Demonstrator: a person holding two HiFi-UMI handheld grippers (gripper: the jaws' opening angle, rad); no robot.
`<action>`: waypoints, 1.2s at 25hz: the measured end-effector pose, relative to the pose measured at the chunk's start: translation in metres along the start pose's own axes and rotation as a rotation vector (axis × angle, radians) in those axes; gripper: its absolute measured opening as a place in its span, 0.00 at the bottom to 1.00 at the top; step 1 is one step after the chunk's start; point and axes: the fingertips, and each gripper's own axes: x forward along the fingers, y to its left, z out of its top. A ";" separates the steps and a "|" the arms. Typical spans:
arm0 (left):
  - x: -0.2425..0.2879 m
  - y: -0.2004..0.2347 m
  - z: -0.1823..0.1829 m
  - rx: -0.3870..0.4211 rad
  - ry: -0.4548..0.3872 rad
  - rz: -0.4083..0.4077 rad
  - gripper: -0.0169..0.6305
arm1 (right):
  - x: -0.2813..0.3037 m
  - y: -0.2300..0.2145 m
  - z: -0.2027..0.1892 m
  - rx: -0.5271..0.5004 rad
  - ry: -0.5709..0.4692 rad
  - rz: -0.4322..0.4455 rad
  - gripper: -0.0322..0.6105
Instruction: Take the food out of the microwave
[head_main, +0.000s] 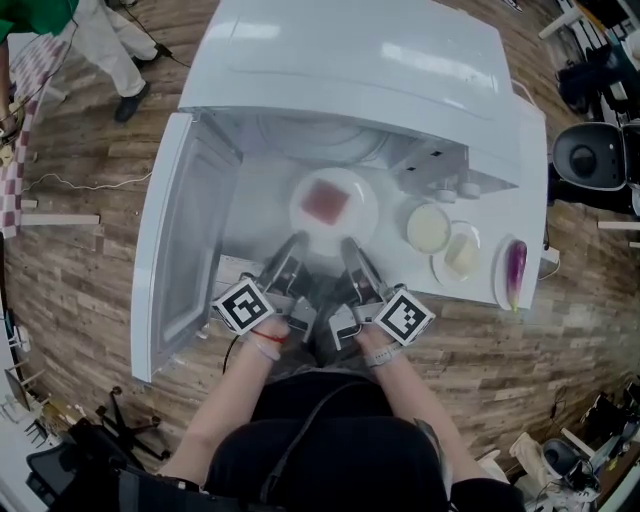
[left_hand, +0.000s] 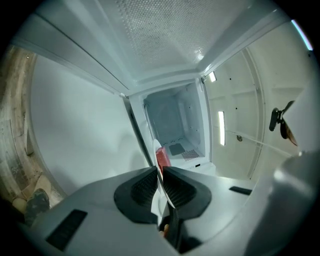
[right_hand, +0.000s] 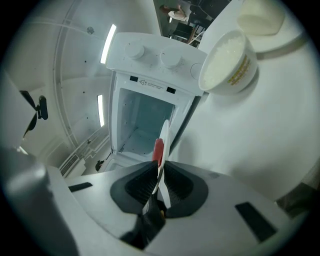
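A white plate (head_main: 367, 207) carrying a pinkish-red slab of food (head_main: 325, 201) hangs level in front of the open white microwave (head_main: 350, 60). Both grippers pinch its near rim. My left gripper (head_main: 297, 244) is shut on the rim's left part, my right gripper (head_main: 348, 246) on its right part. In the left gripper view the plate (left_hand: 160, 181) shows edge-on between the dark pads, with the food (left_hand: 162, 159) beyond. The right gripper view shows the same plate rim (right_hand: 163, 137) and food (right_hand: 157, 150) clamped between its pads, facing the empty microwave cavity (right_hand: 147, 120).
The microwave door (head_main: 185, 240) stands swung open to the left. On the white table to the right sit a bowl of pale cream (head_main: 427, 228), a plate with a pale block (head_main: 458, 255) and a plate with an aubergine (head_main: 514, 272). A person (head_main: 110, 40) stands far left.
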 end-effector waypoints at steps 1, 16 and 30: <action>-0.001 -0.001 -0.002 0.009 0.004 -0.002 0.09 | -0.003 0.000 -0.001 -0.004 0.001 -0.001 0.13; -0.028 0.012 -0.036 0.033 0.050 0.054 0.09 | -0.041 -0.015 -0.020 0.023 -0.015 -0.028 0.13; -0.045 0.018 -0.065 0.057 0.085 0.040 0.09 | -0.071 -0.033 -0.038 0.071 -0.027 -0.042 0.13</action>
